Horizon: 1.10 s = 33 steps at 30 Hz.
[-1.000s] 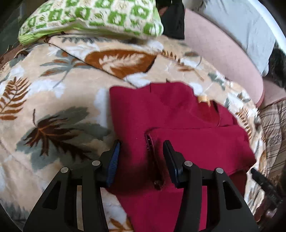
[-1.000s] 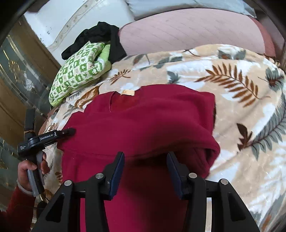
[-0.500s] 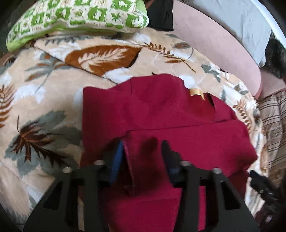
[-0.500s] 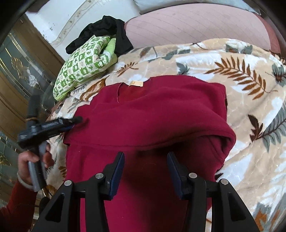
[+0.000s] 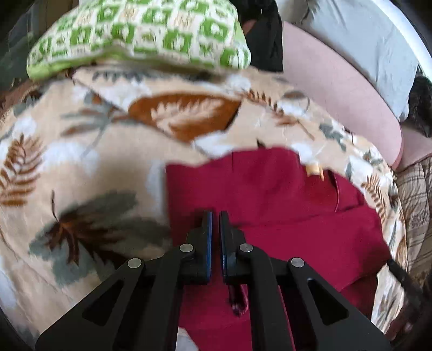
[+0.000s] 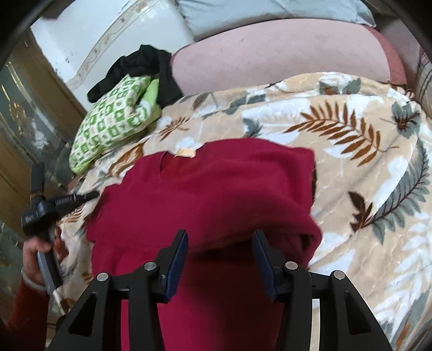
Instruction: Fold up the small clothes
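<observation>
A dark red sweater (image 5: pixel 283 194) lies on a leaf-patterned blanket (image 5: pixel 81 162), its tan neck label (image 5: pixel 313 168) at the far side and one sleeve folded across the body. My left gripper (image 5: pixel 215 216) is shut on a fold of the sweater near its left edge, and a bit of red cloth hangs under the jaws. In the right wrist view the sweater (image 6: pixel 216 194) fills the middle. My right gripper (image 6: pixel 220 240) stands open just above it, jaws wide apart with nothing pinched. The left gripper (image 6: pixel 90 195), held by a hand (image 6: pixel 35 248), meets the sweater's left edge.
A green and white patterned pillow (image 6: pixel 113 118) lies at the blanket's far left with a black garment (image 6: pixel 145 67) behind it. A pink cushion (image 6: pixel 270 54) and a grey pillow (image 6: pixel 270 13) line the back. A wooden cabinet (image 6: pixel 21 121) stands at the left.
The left jaws, wide apart a second ago, have come together on the sweater's fold. The right gripper has stayed open over the sweater.
</observation>
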### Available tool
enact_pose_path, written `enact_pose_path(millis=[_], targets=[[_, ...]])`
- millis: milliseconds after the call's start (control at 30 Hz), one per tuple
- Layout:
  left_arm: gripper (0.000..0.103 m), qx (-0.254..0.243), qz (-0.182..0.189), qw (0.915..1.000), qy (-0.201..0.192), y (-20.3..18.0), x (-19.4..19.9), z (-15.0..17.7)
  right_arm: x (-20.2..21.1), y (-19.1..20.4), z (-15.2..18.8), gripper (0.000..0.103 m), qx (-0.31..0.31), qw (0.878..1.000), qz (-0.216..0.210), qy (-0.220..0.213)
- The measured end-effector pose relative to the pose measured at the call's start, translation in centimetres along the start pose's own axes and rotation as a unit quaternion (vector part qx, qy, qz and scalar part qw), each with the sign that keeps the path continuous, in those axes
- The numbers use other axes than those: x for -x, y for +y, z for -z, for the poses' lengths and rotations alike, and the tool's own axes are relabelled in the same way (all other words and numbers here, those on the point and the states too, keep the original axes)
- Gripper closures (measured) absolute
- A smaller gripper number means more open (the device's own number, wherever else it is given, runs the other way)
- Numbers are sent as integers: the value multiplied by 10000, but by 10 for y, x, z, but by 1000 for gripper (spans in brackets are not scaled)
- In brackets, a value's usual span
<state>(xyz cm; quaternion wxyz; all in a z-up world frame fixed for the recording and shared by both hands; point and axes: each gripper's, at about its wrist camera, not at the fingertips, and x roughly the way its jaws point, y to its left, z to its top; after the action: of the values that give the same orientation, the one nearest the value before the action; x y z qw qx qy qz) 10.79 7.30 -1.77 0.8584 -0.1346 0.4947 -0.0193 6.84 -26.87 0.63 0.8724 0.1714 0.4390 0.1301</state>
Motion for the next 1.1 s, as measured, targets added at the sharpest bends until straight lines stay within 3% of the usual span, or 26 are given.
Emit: enact_pose_path(millis=[100, 133, 200, 267, 367, 467, 500, 533, 567, 700, 933, 1100], targets=[[98, 65, 307, 9995, 95, -2, 7, 11, 5, -3, -2, 56, -155, 9997, -143, -127], [93, 59, 342, 9994, 99, -3, 10, 13, 5, -3, -2, 56, -170, 9996, -190, -83], [62, 17, 449, 9989, 155, -8, 11, 15, 3, -1, 1, 56, -144, 9997, -209, 2], [55, 33, 511, 9986, 132, -12, 10, 14, 1, 1, 6, 56, -88, 9997, -193, 96], [55, -121, 367, 9992, 70, -23, 6, 7, -2, 2, 12, 56, -111, 9993, -284, 211], [55, -579, -228, 9972, 413, -38, -17, 6, -2, 3, 15, 56, -114, 9991, -322, 268], [57, -608, -247, 9968, 461, -37, -20, 8, -2, 4, 16, 56, -112, 9990, -319, 275], [63, -612, -255, 9968, 444, -38, -20, 11, -1, 4, 16, 56, -102, 9991, -313, 281], [76, -627, -275, 9969, 381, -38, -18, 13, -1, 4, 16, 56, -93, 9991, -312, 276], [92, -661, -132, 9976, 152, -36, -5, 14, 0, 2, 15, 56, -131, 9991, -298, 264], [93, -415, 27, 9986, -321, -27, 19, -14, 4, 0, 10, 56, -225, 9991, -332, 126], [93, -310, -266, 9992, 51, -13, -5, -5, -4, 1, -2, 56, -224, 9995, -237, -8]])
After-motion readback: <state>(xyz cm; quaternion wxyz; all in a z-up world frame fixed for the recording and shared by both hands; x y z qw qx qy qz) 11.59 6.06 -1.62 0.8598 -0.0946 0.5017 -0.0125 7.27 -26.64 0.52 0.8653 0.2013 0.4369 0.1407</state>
